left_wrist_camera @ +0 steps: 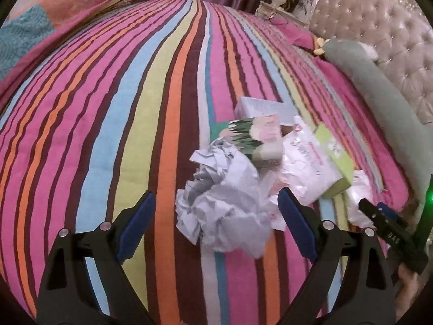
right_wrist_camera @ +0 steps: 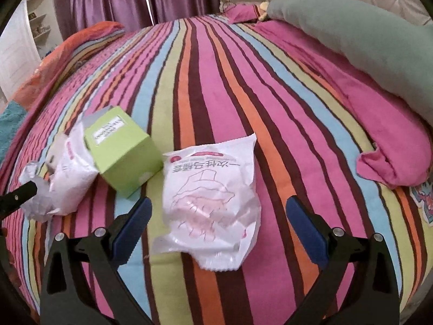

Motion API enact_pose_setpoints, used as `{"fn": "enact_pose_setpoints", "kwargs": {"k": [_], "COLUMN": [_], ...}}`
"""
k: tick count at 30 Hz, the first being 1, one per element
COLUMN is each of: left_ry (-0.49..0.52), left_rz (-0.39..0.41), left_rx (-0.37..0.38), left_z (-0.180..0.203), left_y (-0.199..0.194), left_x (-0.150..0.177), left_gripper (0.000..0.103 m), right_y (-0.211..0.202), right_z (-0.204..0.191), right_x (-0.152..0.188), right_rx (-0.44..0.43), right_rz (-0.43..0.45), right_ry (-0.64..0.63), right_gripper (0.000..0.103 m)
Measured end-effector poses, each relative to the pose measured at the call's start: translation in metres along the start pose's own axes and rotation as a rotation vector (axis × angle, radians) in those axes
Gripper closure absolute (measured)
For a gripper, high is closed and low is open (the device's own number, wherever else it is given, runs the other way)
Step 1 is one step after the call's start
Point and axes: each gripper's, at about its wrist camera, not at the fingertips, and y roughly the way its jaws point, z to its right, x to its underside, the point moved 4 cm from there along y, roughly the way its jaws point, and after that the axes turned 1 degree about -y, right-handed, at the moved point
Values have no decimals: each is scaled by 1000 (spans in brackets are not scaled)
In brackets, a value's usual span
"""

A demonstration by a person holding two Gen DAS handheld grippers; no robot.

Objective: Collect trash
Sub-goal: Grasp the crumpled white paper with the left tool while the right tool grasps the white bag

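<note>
Here I am looking down over a bed (left_wrist_camera: 121, 108) spread with a striped cover, a long grey-green bolster (right_wrist_camera: 351, 40) lying along its far right side by the tufted headboard (left_wrist_camera: 392, 40). The trash is sitting in a loose heap on the stripes. Through the right camera, a white plastic bag (right_wrist_camera: 213, 195) with red print is lying flat between my right hand-held gripper's (right_wrist_camera: 219, 227) blue pads, which are standing wide apart and not touching it. Left of the bag, a green box (right_wrist_camera: 124, 149) is resting tilted against another white wrapper (right_wrist_camera: 70, 178). Through the left camera, a crumpled paper ball (left_wrist_camera: 224, 205) is sitting between the wide-spread pads of my left hand-held gripper (left_wrist_camera: 213, 224), unpinched. Just beyond it, a small patterned carton (left_wrist_camera: 257, 138) is leaning on the heap.
</note>
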Motion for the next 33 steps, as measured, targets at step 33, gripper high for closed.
{"fn": "enact_pose_setpoints", "kwargs": {"k": [33], "left_ry": [5], "left_rz": [27], "left_rx": [-19], "left_z": [-3], "left_y": [-49], "left_x": [32], "left_gripper": [45], "right_y": [-50], "right_z": [11], "right_x": [25], "right_rx": [-30], "right_rz": [1], "right_ry": [74], "right_gripper": [34]}}
